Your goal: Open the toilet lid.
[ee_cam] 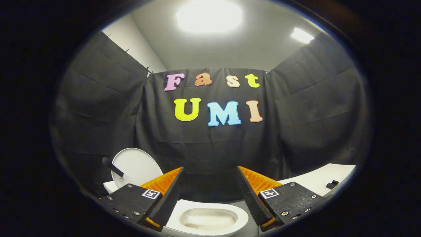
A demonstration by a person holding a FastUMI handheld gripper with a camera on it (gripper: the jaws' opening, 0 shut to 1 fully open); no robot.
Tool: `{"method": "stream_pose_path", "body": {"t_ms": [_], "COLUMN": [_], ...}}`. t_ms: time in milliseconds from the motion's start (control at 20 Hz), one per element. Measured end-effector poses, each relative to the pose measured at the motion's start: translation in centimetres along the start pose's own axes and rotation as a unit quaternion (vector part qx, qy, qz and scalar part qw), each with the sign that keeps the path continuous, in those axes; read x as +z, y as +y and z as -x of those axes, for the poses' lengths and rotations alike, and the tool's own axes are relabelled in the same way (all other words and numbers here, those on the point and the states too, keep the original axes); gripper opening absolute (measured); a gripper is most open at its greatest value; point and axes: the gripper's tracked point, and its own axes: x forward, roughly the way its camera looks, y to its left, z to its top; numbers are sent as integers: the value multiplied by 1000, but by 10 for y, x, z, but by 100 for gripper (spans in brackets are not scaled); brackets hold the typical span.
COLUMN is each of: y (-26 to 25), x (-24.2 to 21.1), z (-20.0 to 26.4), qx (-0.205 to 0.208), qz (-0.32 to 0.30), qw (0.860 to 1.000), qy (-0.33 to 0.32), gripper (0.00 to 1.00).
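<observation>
Toilet lid (136, 166), white rounded plastic, stands raised at far left, beyond the left finger, w/ a dark handle on its face; white bowl (210, 219) lies open below, between fingers. Gripper (209, 194) spread wide, holding nothing.

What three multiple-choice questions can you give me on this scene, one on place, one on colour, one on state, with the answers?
1. Where is the white ceramic toilet bowl?
A. below and between the fingers
B. hanging on the cloth wall
C. on the white counter

2. What colour is the raised round toilet lid?
A. black
B. white
C. blue

3. How is the gripper?
A. shut on the lid
B. shut on nothing
C. open

Answers: A, the bowl lies under the gap between the fingers; B, the lid is white; C, the fingers stand wide apart, holding nothing.
</observation>
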Motion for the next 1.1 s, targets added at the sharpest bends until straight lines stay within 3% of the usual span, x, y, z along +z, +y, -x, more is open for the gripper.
{"method": "stream_pose_path", "body": {"t_ms": [1100], "y": [-2], "x": [-1], "z": [2], "qx": [-5], "qz": [-2], "qw": [1000], "qy": [20], "gripper": [94]}}
